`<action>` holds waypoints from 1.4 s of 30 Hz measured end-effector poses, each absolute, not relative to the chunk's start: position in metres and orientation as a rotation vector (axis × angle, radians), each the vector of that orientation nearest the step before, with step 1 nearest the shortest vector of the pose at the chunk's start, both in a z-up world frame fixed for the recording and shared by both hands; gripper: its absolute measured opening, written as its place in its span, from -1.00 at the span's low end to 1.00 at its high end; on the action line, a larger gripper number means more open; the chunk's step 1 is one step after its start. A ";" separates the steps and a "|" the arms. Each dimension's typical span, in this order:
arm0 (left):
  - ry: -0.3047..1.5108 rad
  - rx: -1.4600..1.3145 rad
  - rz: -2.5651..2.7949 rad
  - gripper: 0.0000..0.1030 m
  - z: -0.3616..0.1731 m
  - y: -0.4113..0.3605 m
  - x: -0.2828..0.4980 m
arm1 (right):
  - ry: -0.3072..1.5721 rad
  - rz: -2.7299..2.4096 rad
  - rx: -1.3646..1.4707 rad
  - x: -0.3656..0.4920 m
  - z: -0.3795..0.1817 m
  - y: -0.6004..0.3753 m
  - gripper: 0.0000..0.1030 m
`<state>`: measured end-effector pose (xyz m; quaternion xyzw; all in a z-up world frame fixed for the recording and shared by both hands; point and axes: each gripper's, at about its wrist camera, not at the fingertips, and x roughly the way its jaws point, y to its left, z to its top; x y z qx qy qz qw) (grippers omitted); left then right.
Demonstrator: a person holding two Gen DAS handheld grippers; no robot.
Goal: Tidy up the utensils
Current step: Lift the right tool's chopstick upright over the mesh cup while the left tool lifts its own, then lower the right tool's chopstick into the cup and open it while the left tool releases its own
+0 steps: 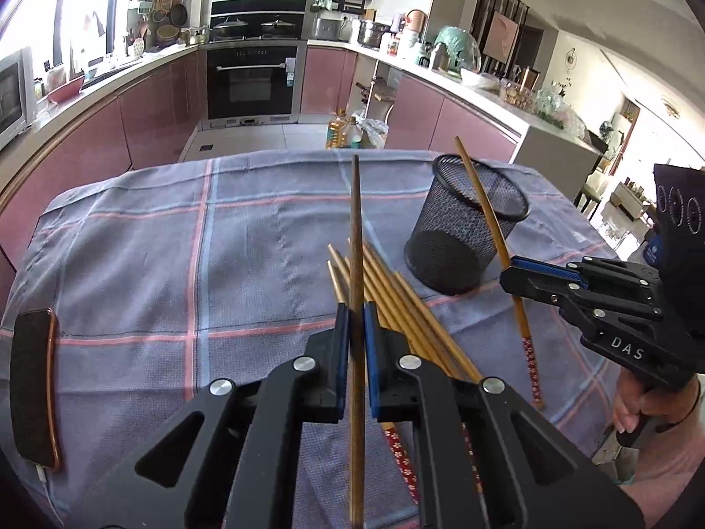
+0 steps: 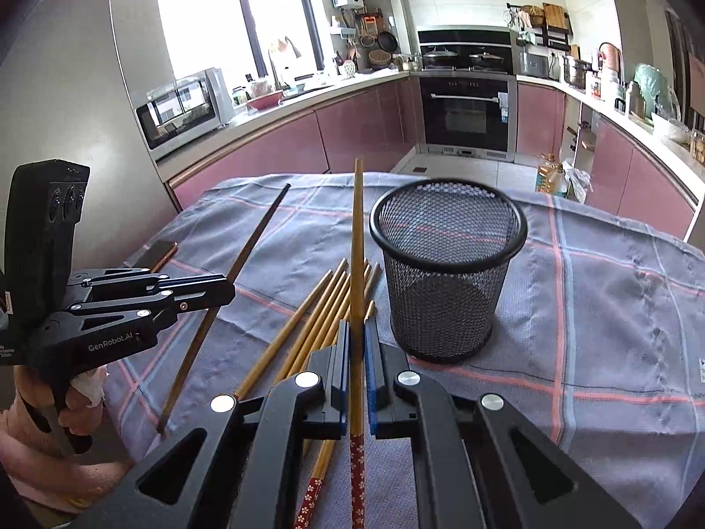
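We clamp one chopstick in the left gripper, another in the right gripper, tips raised to drop into the cup.

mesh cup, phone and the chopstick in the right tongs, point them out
mesh cup [image 2: 443, 308], right wrist view, on its side wall
phone [image 1: 33, 385], left wrist view, on its dark face
chopstick [image 2: 357, 238], right wrist view, on its bare shaft

White letters "DAS" stand on the black body of the right gripper. "GenRobot.AI" is printed in white on the side of the left gripper; smaller print below it is unreadable.
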<state>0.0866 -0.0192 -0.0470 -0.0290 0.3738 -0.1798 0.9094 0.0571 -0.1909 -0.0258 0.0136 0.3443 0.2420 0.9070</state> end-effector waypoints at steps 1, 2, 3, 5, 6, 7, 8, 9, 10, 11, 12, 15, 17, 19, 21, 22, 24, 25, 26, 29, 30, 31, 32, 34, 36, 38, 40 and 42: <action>0.756 -0.072 -0.386 -0.85 -0.039 -0.018 0.084 | 0.693 0.495 0.033 0.055 -0.020 -0.193 -0.89; 0.744 -0.089 -0.405 -0.85 -0.032 -0.016 0.082 | 0.679 0.491 0.038 0.054 -0.016 -0.196 -0.89; 0.731 -0.107 -0.423 -0.85 -0.024 -0.016 0.079 | 0.663 0.487 0.042 0.052 -0.011 -0.198 -0.89; 0.692 -0.124 -0.448 -0.85 -0.007 -0.016 0.073 | 0.632 0.480 0.049 0.050 -0.002 -0.204 -0.89; 0.670 -0.128 -0.459 -0.85 0.001 -0.016 0.069 | 0.617 0.479 0.055 0.050 0.002 -0.207 -0.89; 0.651 -0.135 -0.476 -0.85 0.009 -0.016 0.066 | 0.599 0.477 0.059 0.049 0.007 -0.209 -0.89; 0.633 -0.145 -0.494 -0.85 0.017 -0.017 0.064 | 0.584 0.475 0.062 0.049 0.012 -0.212 -0.89; 0.614 -0.152 -0.508 -0.85 0.025 -0.017 0.062 | 0.568 0.474 0.063 0.049 0.017 -0.214 -0.89; 0.596 -0.157 -0.519 -0.85 0.033 -0.018 0.061 | 0.551 0.471 0.064 0.049 0.022 -0.216 -0.89; 0.580 -0.160 -0.527 -0.85 0.040 -0.019 0.060 | 0.536 0.468 0.065 0.050 0.027 -0.219 -0.89; 0.565 -0.164 -0.531 -0.85 0.047 -0.021 0.060 | 0.520 0.466 0.070 0.051 0.033 -0.222 -0.89; 0.528 -0.185 -0.555 -0.85 0.066 -0.027 0.061 | 0.476 0.464 0.092 0.055 0.046 -0.233 -0.89; 0.502 -0.198 -0.561 -0.85 0.079 -0.030 0.065 | 0.453 0.457 0.098 0.059 0.054 -0.237 -0.89; 0.489 -0.216 -0.577 -0.85 0.088 -0.033 0.073 | 0.426 0.451 0.103 0.061 0.063 -0.239 -0.89; 0.467 -0.226 -0.585 -0.85 0.099 -0.038 0.078 | 0.408 0.455 0.112 0.069 0.069 -0.242 -0.89; 0.454 -0.226 -0.584 -0.85 0.104 -0.040 0.080 | 0.401 0.454 0.114 0.073 0.071 -0.243 -0.89; 0.432 -0.224 -0.584 -0.85 0.112 -0.046 0.087 | 0.386 0.447 0.111 0.080 0.076 -0.244 -0.89; 0.423 -0.223 -0.579 -0.85 0.116 -0.048 0.089 | 0.380 0.445 0.114 0.084 0.078 -0.244 -0.89; 0.418 -0.224 -0.576 -0.85 0.120 -0.051 0.093 | 0.375 0.442 0.118 0.089 0.079 -0.245 -0.89; 0.420 -0.222 -0.563 -0.85 0.123 -0.060 0.108 | 0.370 0.433 0.124 0.101 0.078 -0.245 -0.89; 0.432 -0.215 -0.563 -0.85 0.121 -0.063 0.115 | 0.373 0.432 0.125 0.105 0.077 -0.244 -0.89; 0.448 -0.202 -0.562 -0.85 0.120 -0.068 0.120 | 0.377 0.428 0.122 0.108 0.075 -0.243 -0.89; 0.467 -0.189 -0.556 -0.85 0.115 -0.073 0.126 | 0.385 0.423 0.117 0.112 0.072 -0.242 -0.89; 0.516 -0.159 -0.569 -0.85 0.105 -0.082 0.135 | 0.418 0.424 0.110 0.119 0.064 -0.239 -0.89; 0.563 -0.119 -0.571 -0.85 0.091 -0.091 0.141 | 0.456 0.425 0.097 0.127 0.054 -0.236 -0.89; 0.611 -0.078 -0.565 -0.85 0.079 -0.099 0.146 | 0.497 0.428 0.085 0.133 0.043 -0.233 -0.89; 0.660 -0.045 -0.572 -0.85 0.059 -0.105 0.156 | 0.541 0.431 0.077 0.139 0.034 -0.230 -0.89; 0.701 -0.020 -0.565 -0.85 0.046 -0.110 0.164 | 0.587 0.439 0.070 0.144 0.023 -0.227 -0.89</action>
